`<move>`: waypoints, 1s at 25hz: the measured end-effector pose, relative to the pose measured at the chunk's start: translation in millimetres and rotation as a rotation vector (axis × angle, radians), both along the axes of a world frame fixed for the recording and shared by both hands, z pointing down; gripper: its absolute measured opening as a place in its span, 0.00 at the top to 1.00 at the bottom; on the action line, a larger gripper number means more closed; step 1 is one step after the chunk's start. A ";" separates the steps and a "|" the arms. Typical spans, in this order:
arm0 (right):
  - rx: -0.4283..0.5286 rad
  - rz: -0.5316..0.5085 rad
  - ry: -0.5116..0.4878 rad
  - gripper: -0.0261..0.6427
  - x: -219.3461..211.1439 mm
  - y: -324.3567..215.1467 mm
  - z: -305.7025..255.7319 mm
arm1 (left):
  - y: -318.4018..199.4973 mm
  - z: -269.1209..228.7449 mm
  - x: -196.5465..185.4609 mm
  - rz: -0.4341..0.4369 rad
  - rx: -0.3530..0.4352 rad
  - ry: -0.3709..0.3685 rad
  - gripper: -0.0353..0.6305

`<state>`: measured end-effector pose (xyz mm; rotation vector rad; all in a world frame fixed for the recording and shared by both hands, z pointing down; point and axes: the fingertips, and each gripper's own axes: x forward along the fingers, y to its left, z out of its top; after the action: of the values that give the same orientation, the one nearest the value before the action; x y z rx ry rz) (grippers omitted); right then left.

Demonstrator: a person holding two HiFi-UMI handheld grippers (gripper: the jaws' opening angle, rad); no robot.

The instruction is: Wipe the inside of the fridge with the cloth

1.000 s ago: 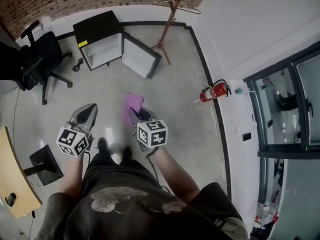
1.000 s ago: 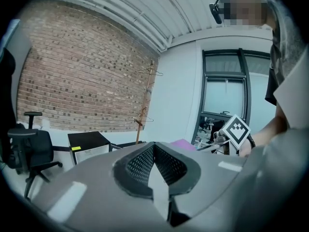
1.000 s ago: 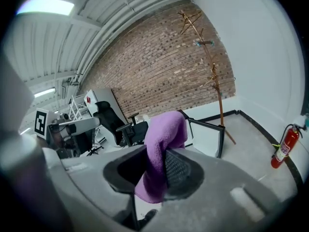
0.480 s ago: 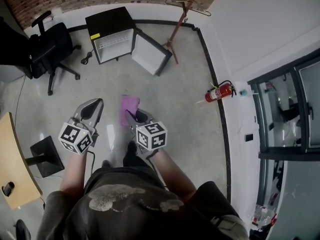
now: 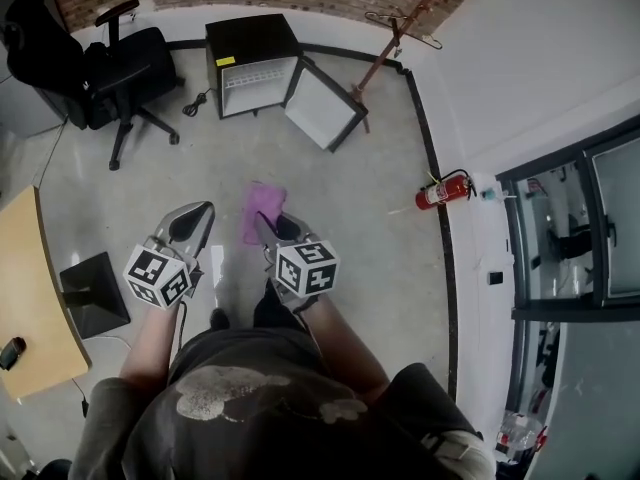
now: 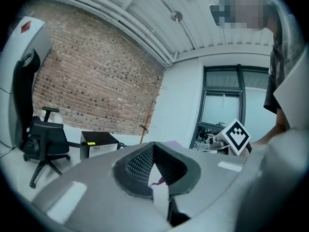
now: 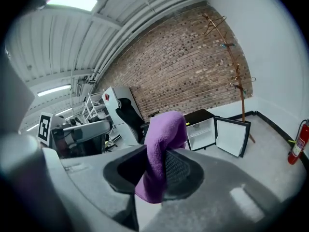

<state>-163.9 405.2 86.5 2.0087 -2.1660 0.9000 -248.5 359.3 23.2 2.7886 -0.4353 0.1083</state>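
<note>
A small black fridge [image 5: 252, 63] stands on the floor against the brick wall, its white door [image 5: 322, 104] swung open to the right; it also shows as the fridge [image 7: 208, 126] in the right gripper view and the fridge [image 6: 98, 143] in the left gripper view. My right gripper [image 5: 268, 224] is shut on a purple cloth [image 5: 264, 208], which folds over the jaws as the cloth [image 7: 161, 151]. My left gripper [image 5: 198, 214] is shut with nothing in it. Both grippers are held well short of the fridge.
A black office chair [image 5: 115, 68] stands left of the fridge. A wooden coat stand [image 5: 395, 30] rises right of it. A red fire extinguisher [image 5: 444, 190] lies by the right wall. A wooden desk edge [image 5: 30, 308] and a black monitor base [image 5: 92, 293] are at the left.
I have walked towards the fridge; it and the chair sit nearer the middle top of the head view. Both grippers keep their pose, with the cloth still held.
</note>
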 end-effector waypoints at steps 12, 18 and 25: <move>-0.057 0.077 0.028 0.85 -64.9 33.0 9.8 | 19.2 1.4 -69.3 0.070 0.001 0.026 0.92; -0.088 0.106 0.015 0.85 -81.0 50.0 22.3 | 30.8 10.3 -84.3 0.112 -0.019 0.015 0.92; -0.107 0.129 0.013 0.85 -85.4 59.5 29.1 | 34.2 11.1 -88.1 0.125 -0.013 0.014 0.92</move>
<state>-249.3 464.7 115.5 2.1155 -1.9563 0.9920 -336.6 393.5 34.3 2.8010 -0.2564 0.1190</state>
